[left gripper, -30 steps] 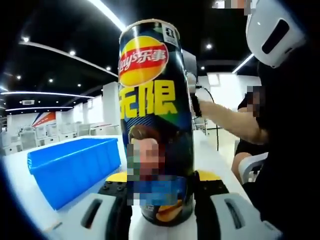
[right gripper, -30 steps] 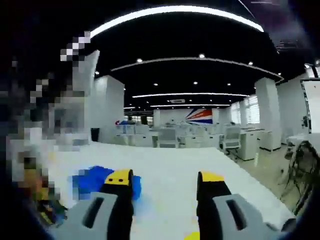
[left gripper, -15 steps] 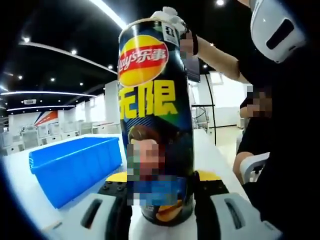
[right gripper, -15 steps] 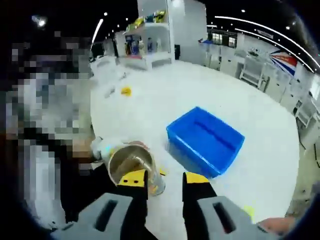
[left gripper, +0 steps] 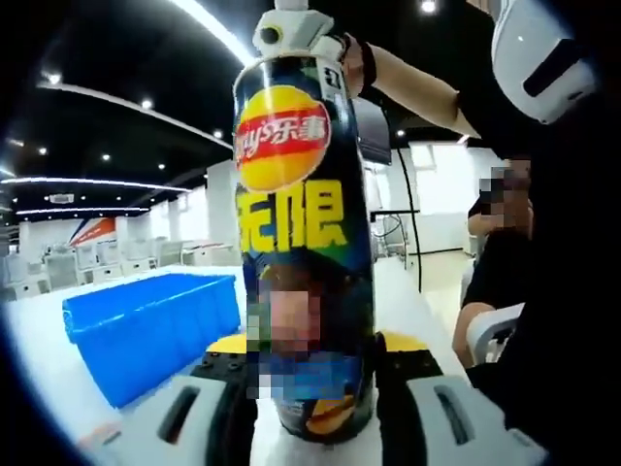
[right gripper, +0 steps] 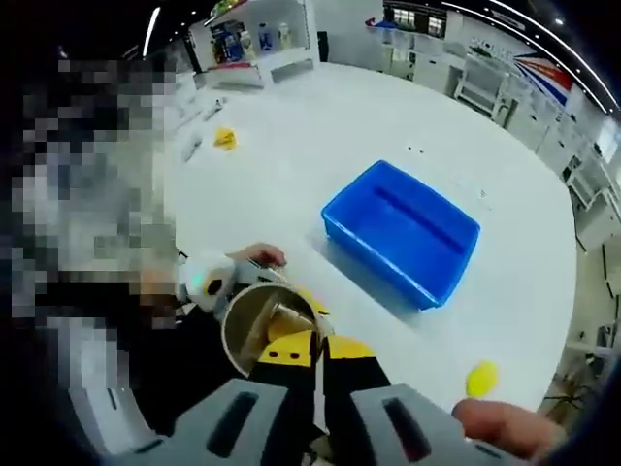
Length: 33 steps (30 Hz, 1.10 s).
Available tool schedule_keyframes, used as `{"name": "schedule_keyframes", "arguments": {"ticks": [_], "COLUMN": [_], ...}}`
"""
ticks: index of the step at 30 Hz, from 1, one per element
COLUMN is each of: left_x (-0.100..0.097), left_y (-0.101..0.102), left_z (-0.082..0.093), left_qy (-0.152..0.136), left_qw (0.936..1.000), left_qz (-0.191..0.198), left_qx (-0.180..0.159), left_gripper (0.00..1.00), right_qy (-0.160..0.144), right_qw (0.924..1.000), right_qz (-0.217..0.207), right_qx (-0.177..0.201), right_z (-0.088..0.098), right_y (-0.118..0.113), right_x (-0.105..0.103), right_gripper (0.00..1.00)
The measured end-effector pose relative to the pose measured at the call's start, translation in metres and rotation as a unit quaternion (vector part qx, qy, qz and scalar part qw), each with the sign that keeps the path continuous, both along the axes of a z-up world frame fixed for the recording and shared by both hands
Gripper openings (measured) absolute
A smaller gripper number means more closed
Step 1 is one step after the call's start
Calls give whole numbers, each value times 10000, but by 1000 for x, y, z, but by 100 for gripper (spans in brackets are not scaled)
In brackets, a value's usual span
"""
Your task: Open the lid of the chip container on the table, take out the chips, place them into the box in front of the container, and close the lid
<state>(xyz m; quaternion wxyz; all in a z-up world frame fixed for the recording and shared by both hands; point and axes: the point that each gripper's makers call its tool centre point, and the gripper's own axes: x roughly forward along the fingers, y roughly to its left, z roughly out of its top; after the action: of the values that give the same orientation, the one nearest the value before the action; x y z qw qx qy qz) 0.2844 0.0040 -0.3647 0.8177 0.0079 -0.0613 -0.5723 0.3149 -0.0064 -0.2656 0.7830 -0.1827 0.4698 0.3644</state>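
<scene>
In the left gripper view, the tall dark chip can (left gripper: 303,243) with its yellow logo stands upright, and my left gripper (left gripper: 309,351) is shut on its lower part. My right gripper (left gripper: 291,21) sits on the can's top. In the right gripper view I look down into the open can (right gripper: 254,325), with chips (right gripper: 281,316) visible inside. My right gripper (right gripper: 316,351) has its jaws drawn almost together over the can's near rim. Whether they pinch anything is hidden. The blue box (right gripper: 400,229) lies just beyond the can.
The blue box (left gripper: 146,325) is left of the can on the white table (right gripper: 320,126). A round yellow piece (right gripper: 480,379) lies near the table's edge, another yellow bit (right gripper: 225,139) farther off. A person's arm (left gripper: 417,92) reaches over the can, and a hand (right gripper: 505,427) shows low in the right gripper view.
My right gripper has come down onto the can's top and its jaws have drawn together. The left gripper still holds the can, which has barely shifted.
</scene>
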Motion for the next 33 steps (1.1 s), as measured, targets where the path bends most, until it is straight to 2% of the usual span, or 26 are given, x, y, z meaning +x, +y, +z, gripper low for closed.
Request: {"name": "schedule_keyframes", "arguments": {"ticks": [1, 2, 5, 8, 9, 10, 12, 14, 19, 21, 24, 26, 27, 28, 29, 31, 32, 33], "left_x": [1, 3, -1, -2, -2, -2, -3, -5, -3, 0, 2, 2, 2, 2, 2, 1, 0, 0], "left_y": [6, 10, 8, 5, 6, 5, 5, 6, 11, 15, 22, 25, 26, 28, 29, 30, 30, 30], "left_z": [11, 13, 12, 9, 9, 10, 9, 8, 12, 13, 13, 10, 9, 7, 5, 2, -2, -4], "left_qy": [34, 84, 27, 256, 452, 408, 425, 536, 429, 380, 287, 235, 230, 266, 202, 180, 124, 111], "left_qw": [9997, 9996, 9999, 9996, 9990, 9991, 9987, 9965, 9890, 9842, 9733, 9664, 9633, 9596, 9562, 9499, 9440, 9406], "left_qz": [56, 132, 149, 117, 63, 67, 37, -103, -355, -423, -532, -584, -608, -619, -664, -697, -739, -744], "left_qx": [-230, -239, -13, 16, 1, 57, 273, 632, 1373, 1679, 2214, 2492, 2604, 2730, 2843, 3043, 3215, 3311], "left_gripper": [48, 49, 46, 43, 43, 42, 42, 41, 42, 42, 42, 42, 42, 42, 42, 41, 41, 41], "right_qy": [-38, -58, -181, -273, -291, -297, -275, -181, -232, -231, -74, 159, 251, 368, 666, 726, 869, 889], "right_qw": [10000, 10000, 9998, 9995, 9994, 9994, 9995, 9998, 9987, 9963, 9933, 9875, 9796, 9725, 9631, 9521, 9456, 9402], "right_qz": [-24, -26, 11, 59, 63, 64, 46, -15, -169, -340, -634, -872, -970, -1162, -1326, -1407, -1500, -1555], "right_qx": [-7, -7, -79, -170, -176, -172, -119, 45, 413, 760, 967, 1304, 1741, 1986, 2246, 2618, 2752, 2897], "right_z": [0, 0, 0, 0, 1, 1, 1, 1, -2, -6, -21, -38, -43, -49, -59, -69, -81, -86], "right_y": [0, 0, 0, 0, 0, -1, -1, -1, -14, -19, -34, -42, -41, -43, -46, -49, -51, -51], "right_x": [-1, -1, -4, -2, -3, -3, -2, -6, -9, -6, -5, -7, -6, -6, -9, -8, -13, -13], "right_gripper": [0, 0, 0, 0, 0, 0, 0, 0, 0, 0, 0, 0, 0, 0, 0, 0, 0, 0]}}
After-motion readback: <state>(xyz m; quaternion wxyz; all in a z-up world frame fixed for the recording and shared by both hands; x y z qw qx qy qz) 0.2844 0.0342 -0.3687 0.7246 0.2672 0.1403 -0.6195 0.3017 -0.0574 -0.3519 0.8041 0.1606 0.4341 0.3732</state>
